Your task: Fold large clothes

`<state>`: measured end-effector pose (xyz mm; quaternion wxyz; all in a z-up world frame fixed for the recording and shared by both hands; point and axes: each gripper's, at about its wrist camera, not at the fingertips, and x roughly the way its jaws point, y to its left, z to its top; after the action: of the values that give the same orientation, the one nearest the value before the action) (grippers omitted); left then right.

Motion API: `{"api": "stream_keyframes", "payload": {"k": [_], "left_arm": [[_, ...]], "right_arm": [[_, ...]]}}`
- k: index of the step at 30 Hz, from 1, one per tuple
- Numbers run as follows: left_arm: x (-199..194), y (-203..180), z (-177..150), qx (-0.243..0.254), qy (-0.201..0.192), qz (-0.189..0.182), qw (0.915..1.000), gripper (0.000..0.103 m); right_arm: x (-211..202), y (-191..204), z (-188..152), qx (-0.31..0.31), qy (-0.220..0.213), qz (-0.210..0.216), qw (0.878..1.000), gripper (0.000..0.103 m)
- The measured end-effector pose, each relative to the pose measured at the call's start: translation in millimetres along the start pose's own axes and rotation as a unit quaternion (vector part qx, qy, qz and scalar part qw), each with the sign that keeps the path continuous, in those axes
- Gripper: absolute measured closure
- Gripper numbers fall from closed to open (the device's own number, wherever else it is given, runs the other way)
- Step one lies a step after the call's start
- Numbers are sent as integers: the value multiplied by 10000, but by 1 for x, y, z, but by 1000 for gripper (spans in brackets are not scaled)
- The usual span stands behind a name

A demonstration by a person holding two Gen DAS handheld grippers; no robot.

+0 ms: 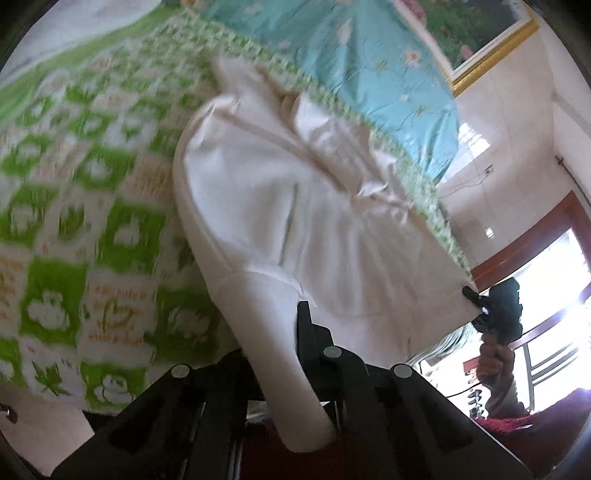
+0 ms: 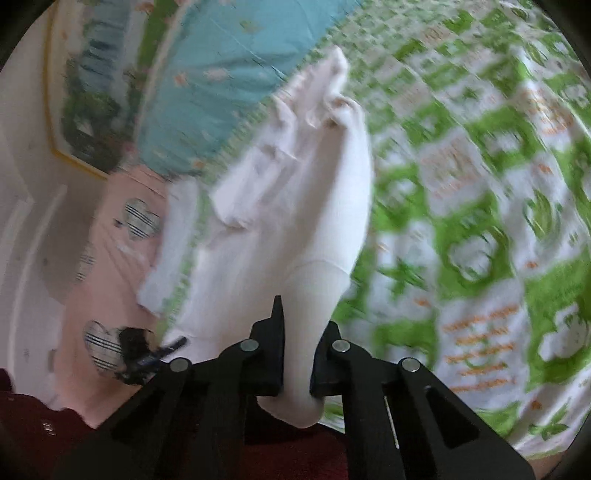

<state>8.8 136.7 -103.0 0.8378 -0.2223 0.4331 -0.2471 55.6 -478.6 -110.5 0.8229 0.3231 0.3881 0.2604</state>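
Observation:
A large white garment (image 1: pixel 280 206) lies spread over a bed with a green-and-white patterned sheet (image 1: pixel 81 206). My left gripper (image 1: pixel 284 354) is shut on one end of the white garment, which runs between its fingers. My right gripper (image 2: pixel 299 354) is shut on another end of the same white garment (image 2: pixel 306 206). In the left wrist view the right gripper (image 1: pixel 480 306) shows at the far right, pinching the garment's edge. In the right wrist view the left gripper (image 2: pixel 147 354) shows at the lower left. Both views are blurred by motion.
A turquoise flowered quilt (image 1: pixel 351 55) lies along the far side of the bed. A framed picture (image 1: pixel 476 33) hangs on the wall. A bright window with a wooden frame (image 1: pixel 546 258) is at right. A pink cloth with hearts (image 2: pixel 110 236) lies beside the bed.

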Motion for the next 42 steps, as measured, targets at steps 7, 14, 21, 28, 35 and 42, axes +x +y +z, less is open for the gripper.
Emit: {"api": "stream_keyframes", "payload": {"k": [7, 14, 21, 28, 35, 42], "left_arm": [[-22, -29, 48, 241, -758, -163, 9967, 100], [-7, -32, 126, 44, -1416, -221, 9897, 100], [47, -18, 218, -22, -1542, 367, 9873, 100], [134, 27, 282, -477, -1113, 861, 9889, 100], [185, 74, 288, -1012, -625, 1035, 9875, 94], [142, 39, 261, -678, -974, 932, 9885, 55]], "right_arm": [[-1, 31, 31, -128, -548, 812, 9951, 94], [15, 51, 95, -124, -1085, 1006, 9889, 94], [69, 47, 187, 33, -1362, 361, 9900, 94], [143, 20, 254, 332, -1094, -556, 9919, 94], [191, -28, 273, 863, -586, -984, 9897, 88], [153, -28, 261, 1081, -1054, -557, 9870, 58]]}}
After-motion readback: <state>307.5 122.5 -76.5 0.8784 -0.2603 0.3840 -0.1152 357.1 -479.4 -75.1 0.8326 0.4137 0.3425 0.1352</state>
